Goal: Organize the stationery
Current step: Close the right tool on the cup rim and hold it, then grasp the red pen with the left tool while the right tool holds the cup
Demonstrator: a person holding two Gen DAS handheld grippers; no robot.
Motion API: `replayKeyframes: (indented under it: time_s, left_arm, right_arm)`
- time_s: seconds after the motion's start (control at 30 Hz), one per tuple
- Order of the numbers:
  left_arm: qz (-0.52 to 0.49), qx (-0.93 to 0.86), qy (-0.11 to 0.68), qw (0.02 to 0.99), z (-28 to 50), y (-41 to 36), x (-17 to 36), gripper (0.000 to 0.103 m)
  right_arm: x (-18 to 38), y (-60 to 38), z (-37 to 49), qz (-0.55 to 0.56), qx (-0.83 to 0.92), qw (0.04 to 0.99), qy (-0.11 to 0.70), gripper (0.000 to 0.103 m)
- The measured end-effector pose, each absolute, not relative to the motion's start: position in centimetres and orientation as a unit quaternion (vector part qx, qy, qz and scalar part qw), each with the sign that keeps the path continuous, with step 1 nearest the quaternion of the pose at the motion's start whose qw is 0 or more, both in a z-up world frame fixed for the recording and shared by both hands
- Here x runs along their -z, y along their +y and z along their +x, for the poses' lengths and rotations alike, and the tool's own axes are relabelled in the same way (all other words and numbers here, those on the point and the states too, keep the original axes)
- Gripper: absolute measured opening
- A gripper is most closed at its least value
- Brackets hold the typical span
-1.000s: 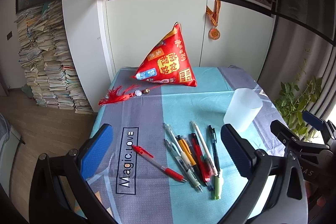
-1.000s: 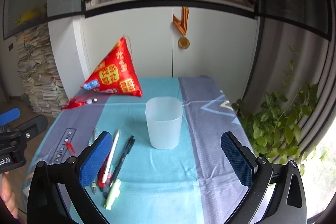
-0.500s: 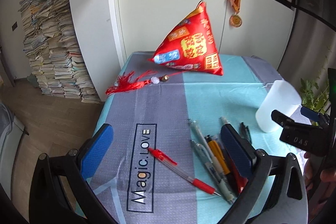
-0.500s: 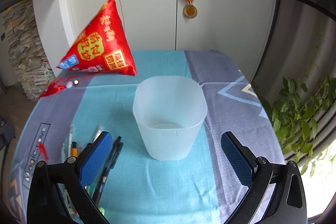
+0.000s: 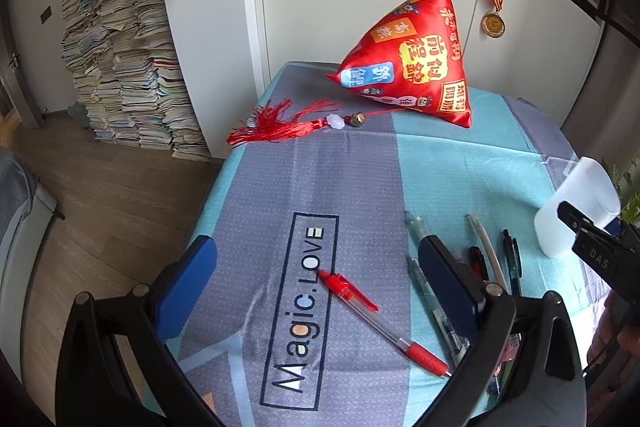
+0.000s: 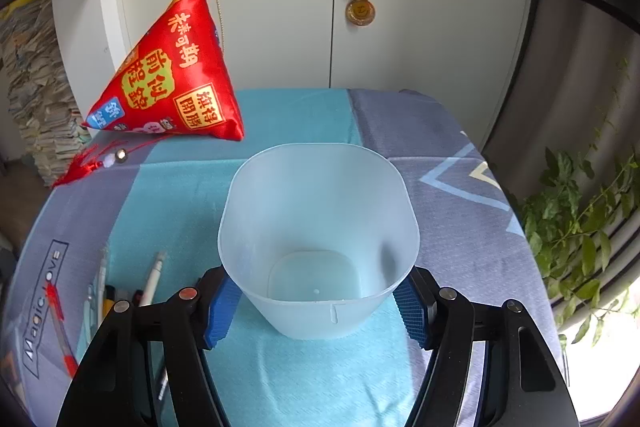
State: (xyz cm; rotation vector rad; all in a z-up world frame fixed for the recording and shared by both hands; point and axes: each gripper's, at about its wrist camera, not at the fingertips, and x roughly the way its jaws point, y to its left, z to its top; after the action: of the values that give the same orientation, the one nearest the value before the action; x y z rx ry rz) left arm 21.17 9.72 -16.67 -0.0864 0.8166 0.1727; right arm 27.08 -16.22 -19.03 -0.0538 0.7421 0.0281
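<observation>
A translucent white plastic cup (image 6: 316, 211) stands upright and empty on the patterned tablecloth. My right gripper (image 6: 316, 307) is shut on its lower walls, a blue pad pressing on each side. The cup (image 5: 572, 203) also shows at the right edge of the left wrist view. A red pen (image 5: 384, 315) lies alone across the "Magic.LOVE" print. My left gripper (image 5: 316, 255) hovers open above it, holding nothing. Several more pens (image 5: 492, 259) lie side by side between the red pen and the cup, partly hidden behind the left gripper's right finger. They appear in the right wrist view as pens (image 6: 154, 275) left of the cup.
A red pyramid-shaped pillow (image 5: 416, 67) with a red tassel (image 5: 276, 127) sits at the back of the table. Tall stacks of paper (image 5: 120, 47) stand on the floor to the left. A green plant (image 6: 580, 219) grows beside the table's right edge. White cabinet doors (image 6: 420, 27) stand behind.
My right gripper came down around the cup and closed on it. My left gripper sank and shifted left, so the red pen now lies between its fingers' line.
</observation>
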Motion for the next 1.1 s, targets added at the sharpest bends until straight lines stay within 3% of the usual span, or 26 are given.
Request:
replayKeyframes:
  time_s: [0.3, 0.77, 0.9, 1.1]
  left_arm:
    - [-0.079, -0.081, 0.437, 0.892, 21.1, 9.2, 17.6, 0.087]
    - [-0.124, -0.134, 0.516, 0.837, 23.6, 9.0, 20.7, 0.085]
    - [-0.138, -0.15, 0.54, 0.817, 24.1, 9.0, 21.7, 0.064]
    - [-0.162, -0.167, 0.55, 0.802, 24.6, 9.5, 22.4, 0.06]
  right_arm:
    - [18.0, -20.6, 23.5, -0.043, 0.021, 0.936, 0.349, 0.069]
    - [19.1, -22.2, 21.3, -0.05, -0.013, 0.933, 0.356, 0.069]
    - [19.2, -22.0, 20.9, -0.041, -0.027, 0.932, 0.359, 0.069]
    - [19.3, -22.2, 20.4, -0.038, -0.031, 0.934, 0.355, 0.069]
